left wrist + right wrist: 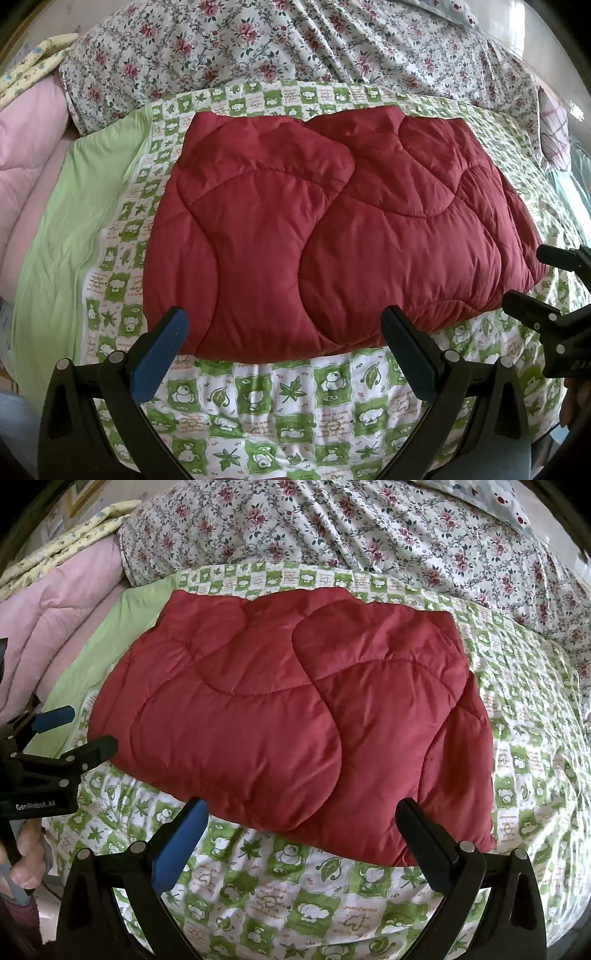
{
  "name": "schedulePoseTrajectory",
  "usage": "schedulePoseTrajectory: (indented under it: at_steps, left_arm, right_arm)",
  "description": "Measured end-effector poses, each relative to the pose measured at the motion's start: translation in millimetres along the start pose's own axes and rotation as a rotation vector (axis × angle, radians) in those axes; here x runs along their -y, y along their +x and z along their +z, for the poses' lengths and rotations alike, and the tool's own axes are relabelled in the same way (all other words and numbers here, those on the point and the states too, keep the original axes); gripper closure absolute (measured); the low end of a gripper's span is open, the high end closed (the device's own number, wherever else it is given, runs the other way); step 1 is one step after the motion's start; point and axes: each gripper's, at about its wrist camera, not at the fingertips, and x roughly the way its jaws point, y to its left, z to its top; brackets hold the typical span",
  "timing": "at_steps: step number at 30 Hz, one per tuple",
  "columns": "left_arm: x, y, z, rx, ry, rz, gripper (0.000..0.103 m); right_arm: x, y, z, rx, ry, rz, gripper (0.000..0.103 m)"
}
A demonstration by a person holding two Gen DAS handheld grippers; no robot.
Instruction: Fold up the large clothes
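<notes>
Here, one folded red garment (332,221), two parted claws.

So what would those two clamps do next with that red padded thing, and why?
Probably both lower onto the near edge of the red quilted jacket and pinch it. The left hand-held gripper and right hand-held gripper hang open, holding nothing, just short of that edge, and the jacket lies bulky on the green sheet.
</notes>
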Motion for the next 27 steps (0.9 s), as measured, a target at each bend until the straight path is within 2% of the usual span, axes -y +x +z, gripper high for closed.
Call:
schedulePoseTrajectory:
  at_steps: [27]
  left_arm:
    - [0.1, -0.3, 0.7, 0.007, 0.012, 0.010, 0.000]
  right_arm:
    - [2.0, -0.2, 3.1, -0.002, 0.000, -0.001, 0.001]
